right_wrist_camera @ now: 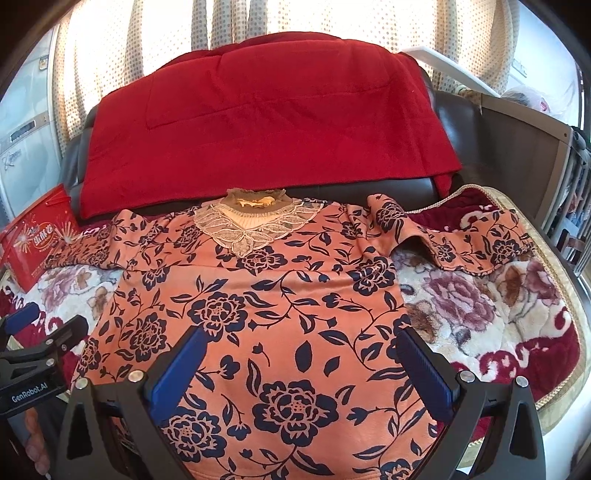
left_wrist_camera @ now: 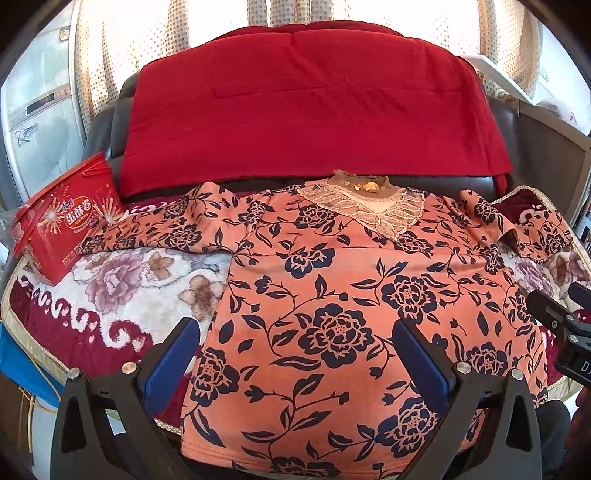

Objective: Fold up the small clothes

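An orange top with dark blue flowers (left_wrist_camera: 351, 295) lies flat, front up, on a floral blanket; it also shows in the right wrist view (right_wrist_camera: 258, 295). Its lace collar (left_wrist_camera: 364, 206) points away from me. Both sleeves are spread out: the left sleeve (left_wrist_camera: 155, 225) and the right sleeve (right_wrist_camera: 472, 240). My left gripper (left_wrist_camera: 295, 332) is open and empty, held above the top's lower left part. My right gripper (right_wrist_camera: 301, 339) is open and empty above the lower right part. The right gripper also shows at the left wrist view's right edge (left_wrist_camera: 561, 321), and the left gripper at the right wrist view's left edge (right_wrist_camera: 37, 339).
A red snack box (left_wrist_camera: 62, 225) stands on the floral blanket (left_wrist_camera: 122, 291) at the left. A red quilt (left_wrist_camera: 310, 110) drapes over the dark sofa back behind. A dotted curtain (right_wrist_camera: 295, 22) hangs at the rear. A dark wooden side panel (right_wrist_camera: 517, 147) is at the right.
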The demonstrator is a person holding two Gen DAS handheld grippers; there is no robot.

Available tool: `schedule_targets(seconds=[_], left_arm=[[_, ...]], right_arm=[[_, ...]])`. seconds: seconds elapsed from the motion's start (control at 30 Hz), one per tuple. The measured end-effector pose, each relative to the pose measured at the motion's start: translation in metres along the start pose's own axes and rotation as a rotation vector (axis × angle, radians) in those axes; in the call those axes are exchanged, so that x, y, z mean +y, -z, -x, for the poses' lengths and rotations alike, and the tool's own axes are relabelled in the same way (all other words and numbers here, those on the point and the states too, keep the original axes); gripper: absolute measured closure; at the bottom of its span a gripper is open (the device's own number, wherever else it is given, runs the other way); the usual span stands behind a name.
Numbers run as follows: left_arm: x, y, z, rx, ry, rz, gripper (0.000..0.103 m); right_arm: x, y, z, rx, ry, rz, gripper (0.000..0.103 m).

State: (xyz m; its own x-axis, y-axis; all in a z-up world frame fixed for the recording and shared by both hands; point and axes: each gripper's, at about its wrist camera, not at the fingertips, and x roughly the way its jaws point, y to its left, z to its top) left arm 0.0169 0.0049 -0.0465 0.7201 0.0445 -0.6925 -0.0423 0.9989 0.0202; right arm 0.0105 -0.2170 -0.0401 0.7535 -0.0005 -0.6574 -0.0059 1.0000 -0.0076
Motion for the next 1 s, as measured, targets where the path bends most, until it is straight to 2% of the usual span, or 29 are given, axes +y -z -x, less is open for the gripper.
schedule_targets(seconds=[0.03,0.13,0.23,0.3,0.4,0.5,0.63,0.67,0.77,0.8,0.9,1.0], left_arm=[[0.001,0.001,-0.003,0.005,0.002,0.001,0.0],[0.012,0.003,-0.02,0.033,0.002,0.001,0.0],[0.041,0.002,-0.045,0.064,-0.046,0.038,0.0],[0.065,-0.001,-0.063,0.077,-0.098,0.073,0.0],[0.108,-0.008,-0.092,0.111,-0.179,0.161,0.0],[0.131,-0.013,-0.11,0.136,-0.191,0.247,0.0],[0.118,-0.017,-0.118,0.103,-0.148,0.254,0.0],[0.109,-0.018,-0.119,0.094,-0.121,0.247,0.0],[0.082,-0.021,-0.117,0.046,-0.026,0.234,0.0],[0.067,-0.023,-0.116,0.035,0.006,0.216,0.0],[0.033,-0.027,-0.118,0.026,0.064,0.144,0.0],[0.003,-0.024,-0.127,0.035,0.098,0.073,0.0]], right_arm=[[-0.002,0.001,-0.001,-0.005,-0.017,-0.008,0.0],[-0.022,0.004,-0.006,-0.009,-0.15,-0.076,0.0],[-0.063,0.006,-0.011,-0.035,-0.232,-0.188,0.0],[-0.093,0.005,-0.017,-0.051,-0.249,-0.27,0.0],[-0.162,0.001,-0.033,-0.077,-0.238,-0.449,0.0],[-0.226,-0.003,-0.05,-0.111,-0.237,-0.619,0.001],[-0.303,-0.014,-0.071,-0.171,-0.175,-0.788,0.005],[-0.321,-0.018,-0.078,-0.186,-0.144,-0.814,0.011],[-0.361,-0.034,-0.1,-0.188,-0.035,-0.83,0.02],[-0.37,-0.038,-0.104,-0.187,-0.016,-0.831,0.02],[-0.393,-0.053,-0.12,-0.192,0.079,-0.826,0.02],[-0.406,-0.063,-0.144,-0.152,0.161,-0.816,0.024]])
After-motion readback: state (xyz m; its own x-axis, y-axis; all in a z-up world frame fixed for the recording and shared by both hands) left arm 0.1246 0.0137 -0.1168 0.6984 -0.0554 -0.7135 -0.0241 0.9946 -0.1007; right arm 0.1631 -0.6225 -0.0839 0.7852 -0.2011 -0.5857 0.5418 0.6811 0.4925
